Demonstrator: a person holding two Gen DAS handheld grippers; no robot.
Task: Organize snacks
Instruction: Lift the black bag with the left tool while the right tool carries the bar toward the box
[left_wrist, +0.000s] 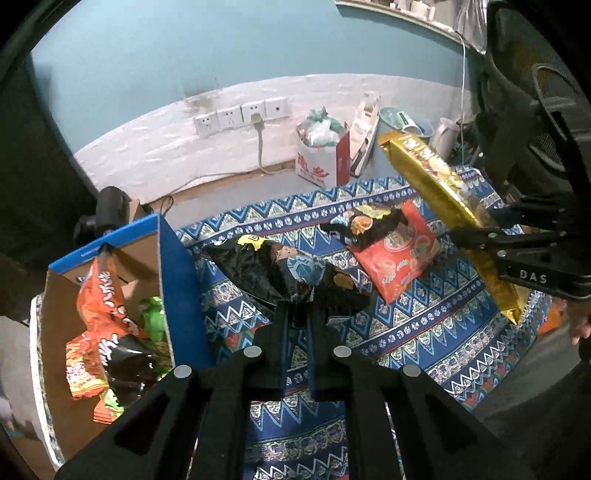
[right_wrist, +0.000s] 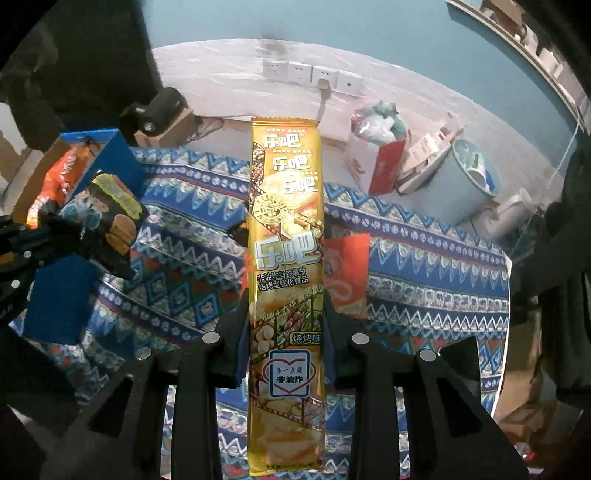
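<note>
My left gripper (left_wrist: 296, 314) is shut on a black snack bag (left_wrist: 273, 273), which hangs above the patterned tablecloth (left_wrist: 424, 332) beside an open blue cardboard box (left_wrist: 173, 273). The box holds orange packs (left_wrist: 99, 295) and a green one. My right gripper (right_wrist: 286, 306) is shut on a long gold chip pack (right_wrist: 286, 206), gripped low on its length and lifted off the table. In the left wrist view this gold pack (left_wrist: 436, 184) slants up at the right. A red pack (left_wrist: 402, 258) lies on the cloth with a dark pack (left_wrist: 369, 225) partly on it.
On the floor behind the table stand a white and red carton (left_wrist: 317, 162) stuffed with plastic bags, a light blue bucket (right_wrist: 469, 177) and a white kettle (right_wrist: 513, 210). Wall sockets (left_wrist: 240, 114) with a plugged cable sit low on the wall. A dark chair (left_wrist: 535, 110) rises at the right.
</note>
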